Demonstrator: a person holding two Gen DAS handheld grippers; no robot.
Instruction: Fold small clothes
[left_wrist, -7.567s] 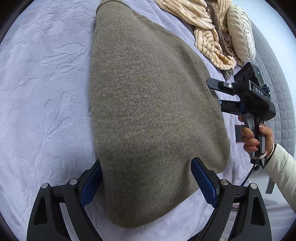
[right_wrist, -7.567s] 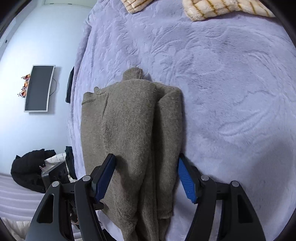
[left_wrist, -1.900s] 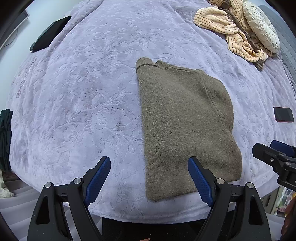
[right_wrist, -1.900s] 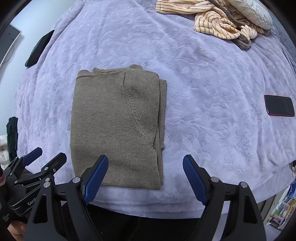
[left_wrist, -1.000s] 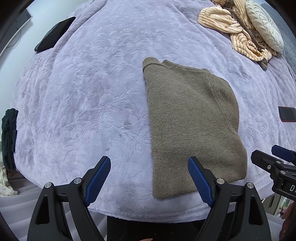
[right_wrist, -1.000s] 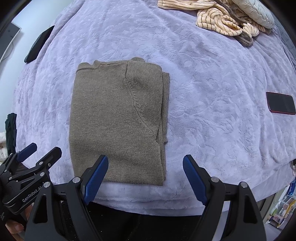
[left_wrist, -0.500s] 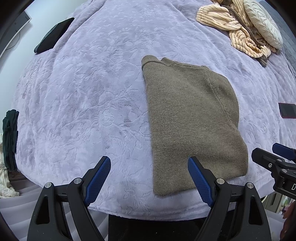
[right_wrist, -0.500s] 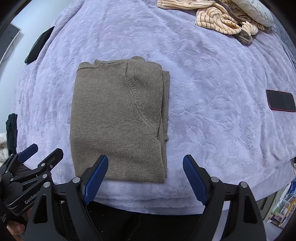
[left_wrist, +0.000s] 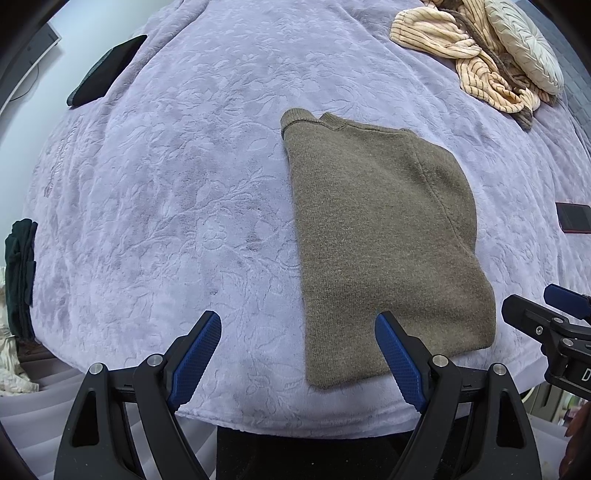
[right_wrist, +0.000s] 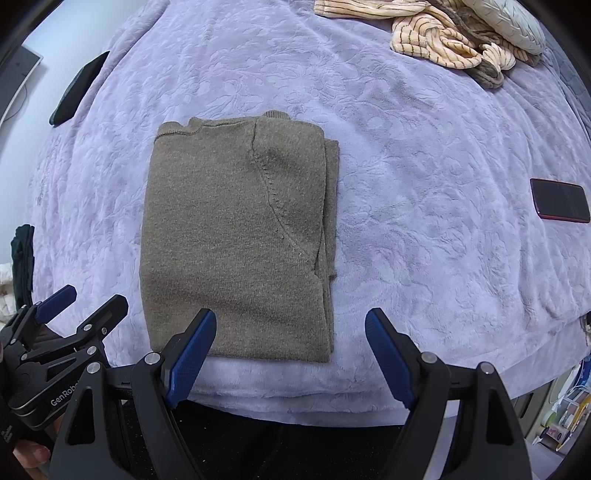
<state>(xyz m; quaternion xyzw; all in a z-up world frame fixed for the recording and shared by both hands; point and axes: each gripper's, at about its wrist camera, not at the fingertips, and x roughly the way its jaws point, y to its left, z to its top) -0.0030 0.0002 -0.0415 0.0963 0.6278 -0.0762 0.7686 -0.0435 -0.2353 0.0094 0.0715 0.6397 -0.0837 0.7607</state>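
Observation:
An olive-brown knit sweater (left_wrist: 384, 236) lies folded into a rectangle on the lavender bedspread (left_wrist: 177, 206), near the bed's front edge. It also shows in the right wrist view (right_wrist: 236, 236). My left gripper (left_wrist: 297, 354) is open and empty, held above the bed's front edge beside the sweater's lower left corner. My right gripper (right_wrist: 290, 350) is open and empty, above the sweater's lower right corner. The left gripper shows at the lower left of the right wrist view (right_wrist: 79, 308); the right gripper shows at the right edge of the left wrist view (left_wrist: 543, 310).
A striped cream garment (right_wrist: 443, 40) and a pale cushion (left_wrist: 524, 48) lie at the far right of the bed. A red-edged phone (right_wrist: 559, 205) lies right of the sweater. A dark flat object (left_wrist: 105, 72) lies far left. Dark clothes (left_wrist: 18, 269) hang off the left side.
Over 7.6 s both grippers pulled back from close over the sweater, which now lies folded shorter. In the last second the views barely shift.

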